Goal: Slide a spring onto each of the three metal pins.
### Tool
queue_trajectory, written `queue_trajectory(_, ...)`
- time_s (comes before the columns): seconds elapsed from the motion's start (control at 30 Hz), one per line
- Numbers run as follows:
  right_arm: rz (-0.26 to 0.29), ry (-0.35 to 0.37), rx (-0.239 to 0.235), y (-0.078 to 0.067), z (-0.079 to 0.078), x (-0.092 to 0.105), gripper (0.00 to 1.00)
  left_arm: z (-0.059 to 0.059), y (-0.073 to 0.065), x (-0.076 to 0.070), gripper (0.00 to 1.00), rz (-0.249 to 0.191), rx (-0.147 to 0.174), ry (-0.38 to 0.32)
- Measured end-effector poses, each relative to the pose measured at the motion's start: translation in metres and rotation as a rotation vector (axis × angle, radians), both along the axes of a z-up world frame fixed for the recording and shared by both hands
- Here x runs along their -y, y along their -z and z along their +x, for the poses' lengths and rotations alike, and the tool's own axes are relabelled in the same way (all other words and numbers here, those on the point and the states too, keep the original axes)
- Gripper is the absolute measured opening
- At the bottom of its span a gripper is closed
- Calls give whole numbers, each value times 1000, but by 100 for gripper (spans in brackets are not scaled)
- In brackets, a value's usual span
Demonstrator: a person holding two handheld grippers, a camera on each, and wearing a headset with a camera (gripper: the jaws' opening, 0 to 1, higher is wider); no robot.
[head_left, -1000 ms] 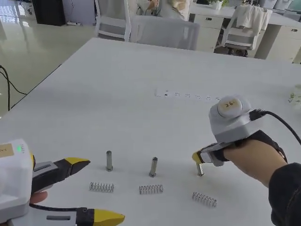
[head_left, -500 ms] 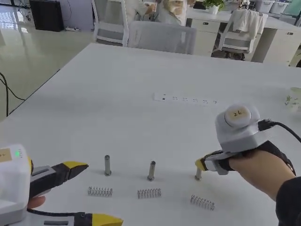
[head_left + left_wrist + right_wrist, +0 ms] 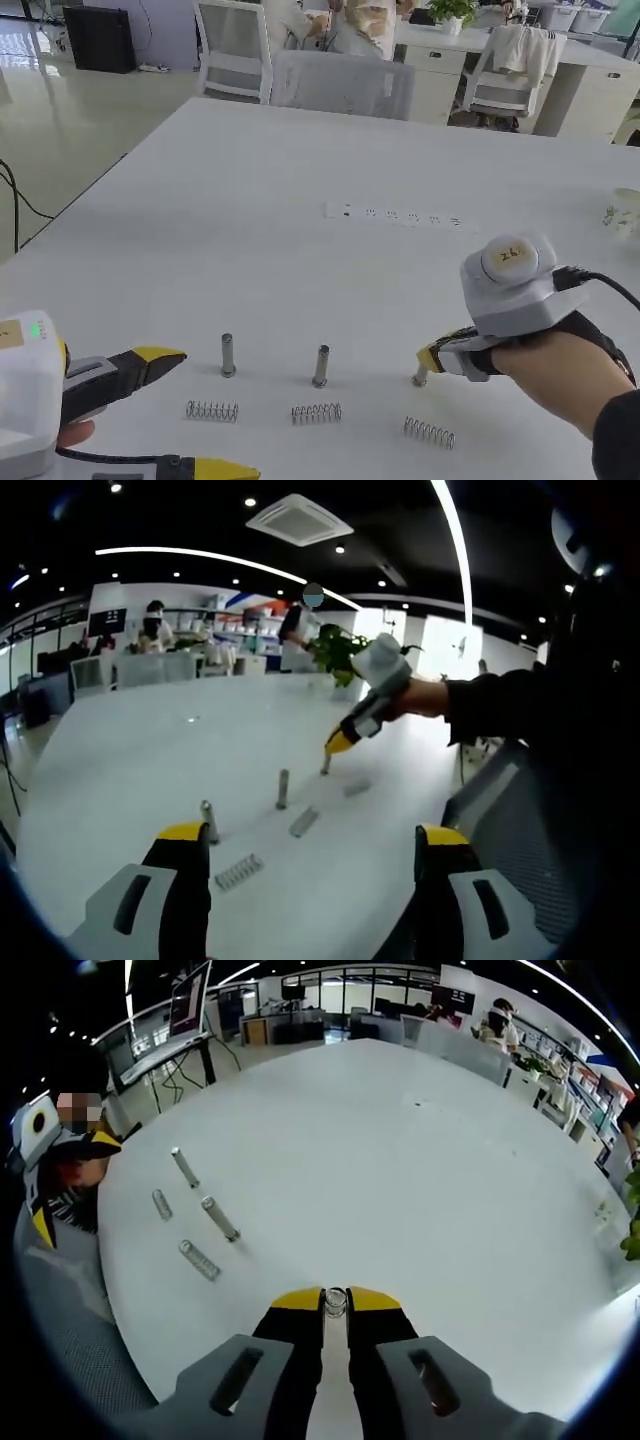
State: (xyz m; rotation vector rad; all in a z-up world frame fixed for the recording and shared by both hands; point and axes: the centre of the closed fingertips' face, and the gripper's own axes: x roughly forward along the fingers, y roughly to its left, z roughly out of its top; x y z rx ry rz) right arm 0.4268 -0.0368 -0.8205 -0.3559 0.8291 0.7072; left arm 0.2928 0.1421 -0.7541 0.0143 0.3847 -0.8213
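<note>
Right now your right gripper (image 3: 336,1303) has its yellow-tipped jaws pinched almost together on the top of the right pin (image 3: 421,377). In the right gripper view the pin's round end sits squarely between the two tips, while in the head view its lower part shows beneath them, standing on the white table (image 3: 300,180). Your left gripper (image 3: 312,836) hangs low at the near left of the table with its jaws spread wide, gripping nothing. In the head view its upper tip points toward the left pin (image 3: 228,355). That pin and the middle pin (image 3: 321,366) both stand upright and bare, well apart from each other and in one row with the right pin. All three springs lie flat on the table just on your side of that row, none of them on a pin: the left spring (image 3: 212,411) is in front of the left pin, the middle spring (image 3: 316,413) in front of the middle pin, and the right spring (image 3: 429,432), turned at a slight angle, in front of the pin you are holding. Farther back on the table lies a white power strip (image 3: 398,214)
</note>
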Motion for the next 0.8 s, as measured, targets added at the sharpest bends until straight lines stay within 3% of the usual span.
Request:
queue_trajectory(0.6, -6, -31, 37, -3, -1, 2, 14, 0, 1, 2, 79, 4, -3, 13)
queue_trajectory(0.8, -1, -42, 45, -7, -10, 9, 15, -1, 2, 2, 78, 11, -3, 19)
